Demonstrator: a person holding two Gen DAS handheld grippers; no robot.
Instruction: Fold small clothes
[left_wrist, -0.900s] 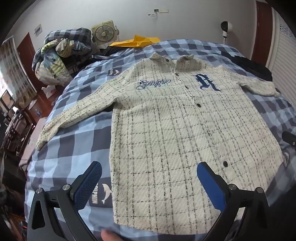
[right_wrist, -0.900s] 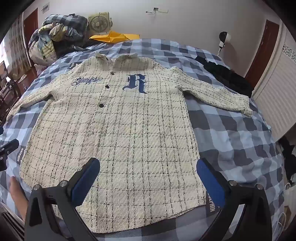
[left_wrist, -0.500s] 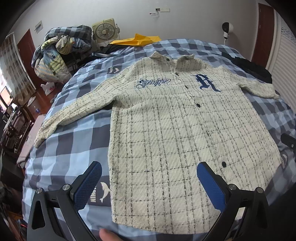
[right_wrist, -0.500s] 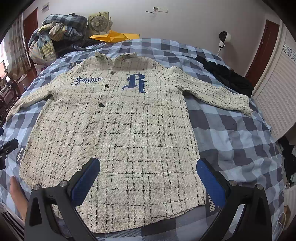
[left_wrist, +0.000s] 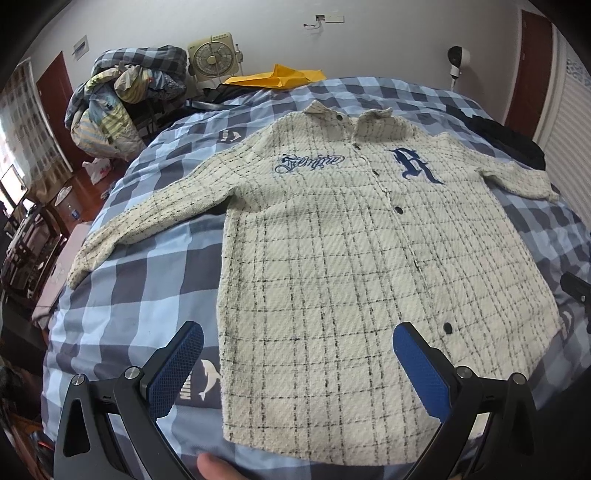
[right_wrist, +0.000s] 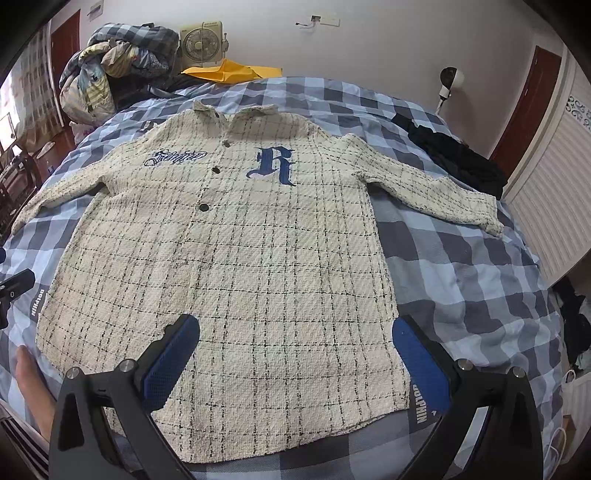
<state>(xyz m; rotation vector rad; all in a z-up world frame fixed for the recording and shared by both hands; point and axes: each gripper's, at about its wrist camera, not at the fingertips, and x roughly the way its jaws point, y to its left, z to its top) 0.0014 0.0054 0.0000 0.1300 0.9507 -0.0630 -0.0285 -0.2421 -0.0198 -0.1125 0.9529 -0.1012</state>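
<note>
Cream tweed shirt (left_wrist: 343, 266) spread flat on checked bed (left_wrist: 140, 295), beyond both tongs. Left tongs (left_wrist: 295, 363), right tongs (right_wrist: 297, 356) gaping wide, empty. Unchanged lately; folding not begun.

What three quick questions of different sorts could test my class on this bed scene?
1. True or false: the shirt lies spread flat, front up, on the checked bedspread.
2. Which letter is stitched in blue on its chest?
3. The right gripper has its jaws: A) shut on the hem, B) open above the hem, C) shut on a sleeve.

Key: 1 true; 2 R; 3 B.
</note>
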